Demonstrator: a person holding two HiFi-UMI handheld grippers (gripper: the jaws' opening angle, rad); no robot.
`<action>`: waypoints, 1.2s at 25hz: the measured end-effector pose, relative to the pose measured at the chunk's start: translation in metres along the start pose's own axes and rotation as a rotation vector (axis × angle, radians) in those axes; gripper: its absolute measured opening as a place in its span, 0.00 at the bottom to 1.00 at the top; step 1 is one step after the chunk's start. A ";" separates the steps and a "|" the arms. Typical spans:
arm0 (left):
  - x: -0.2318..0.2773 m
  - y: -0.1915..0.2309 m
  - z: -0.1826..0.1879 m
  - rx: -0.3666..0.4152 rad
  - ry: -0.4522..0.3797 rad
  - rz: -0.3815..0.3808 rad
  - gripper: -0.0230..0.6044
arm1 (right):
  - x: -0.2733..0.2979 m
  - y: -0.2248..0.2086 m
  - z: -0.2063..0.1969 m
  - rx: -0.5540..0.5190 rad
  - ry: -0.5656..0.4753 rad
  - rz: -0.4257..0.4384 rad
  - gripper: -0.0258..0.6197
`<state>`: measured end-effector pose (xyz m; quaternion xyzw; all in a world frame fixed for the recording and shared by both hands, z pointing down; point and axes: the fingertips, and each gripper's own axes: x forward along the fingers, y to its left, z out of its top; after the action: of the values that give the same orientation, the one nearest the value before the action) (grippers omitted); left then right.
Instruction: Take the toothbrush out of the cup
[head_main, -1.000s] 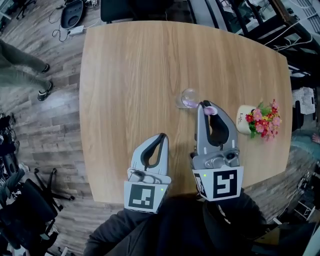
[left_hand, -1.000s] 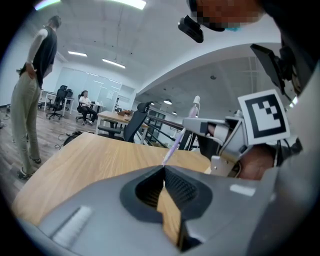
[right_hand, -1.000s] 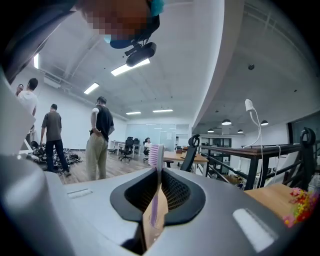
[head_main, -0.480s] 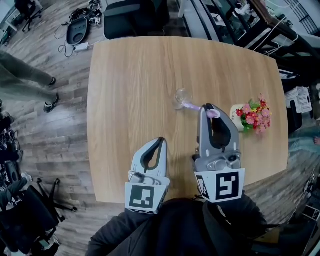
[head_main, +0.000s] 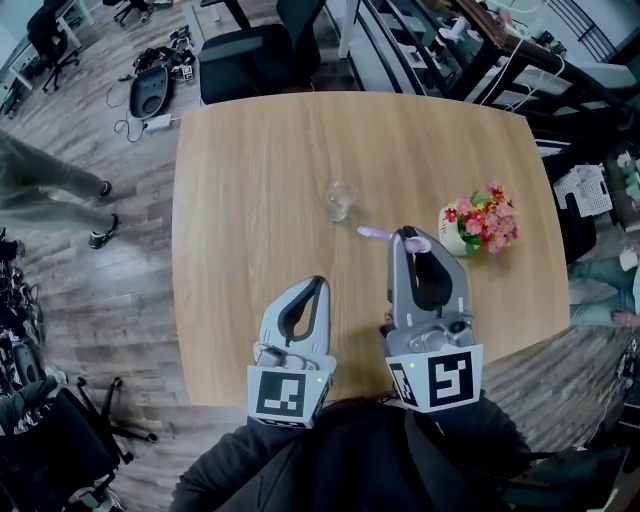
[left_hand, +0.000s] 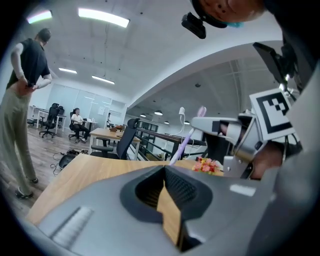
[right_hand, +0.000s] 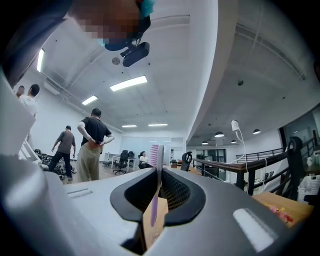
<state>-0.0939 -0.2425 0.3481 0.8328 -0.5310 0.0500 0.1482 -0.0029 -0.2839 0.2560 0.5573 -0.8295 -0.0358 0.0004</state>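
Observation:
A clear glass cup (head_main: 339, 200) stands upright near the middle of the wooden table (head_main: 250, 180). My right gripper (head_main: 405, 236) is shut on a purple toothbrush (head_main: 374, 233), which hangs clear of the cup and to its right, one end sticking out left of the jaws. In the right gripper view the toothbrush (right_hand: 157, 167) stands up between the pads, bristle head on top. My left gripper (head_main: 319, 285) hovers near the table's front, shut and holding nothing. The left gripper view shows its closed jaws (left_hand: 167, 200), with the toothbrush (left_hand: 186, 142) in the right gripper (left_hand: 220, 125) beyond.
A white pot of pink and red flowers (head_main: 470, 222) sits at the table's right side. A black office chair (head_main: 250, 60) stands behind the far edge. A person (head_main: 50, 190) stands on the floor to the left, and others stand or sit farther back in the room.
The right gripper drew the toothbrush out of the cup, up and back toward me. The left gripper rose a little. The cup stayed standing on the table.

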 end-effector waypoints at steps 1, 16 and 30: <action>-0.002 -0.004 0.003 0.006 -0.007 0.003 0.05 | -0.006 0.000 0.000 0.006 0.001 0.009 0.08; -0.053 -0.056 0.038 0.099 -0.092 0.108 0.05 | -0.091 0.006 0.005 0.101 0.003 0.137 0.09; -0.049 -0.050 0.080 0.163 -0.207 0.160 0.05 | -0.070 -0.006 0.022 0.129 -0.003 0.215 0.08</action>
<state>-0.0755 -0.2044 0.2502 0.7979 -0.6021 0.0185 0.0199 0.0278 -0.2204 0.2368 0.4638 -0.8852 0.0170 -0.0331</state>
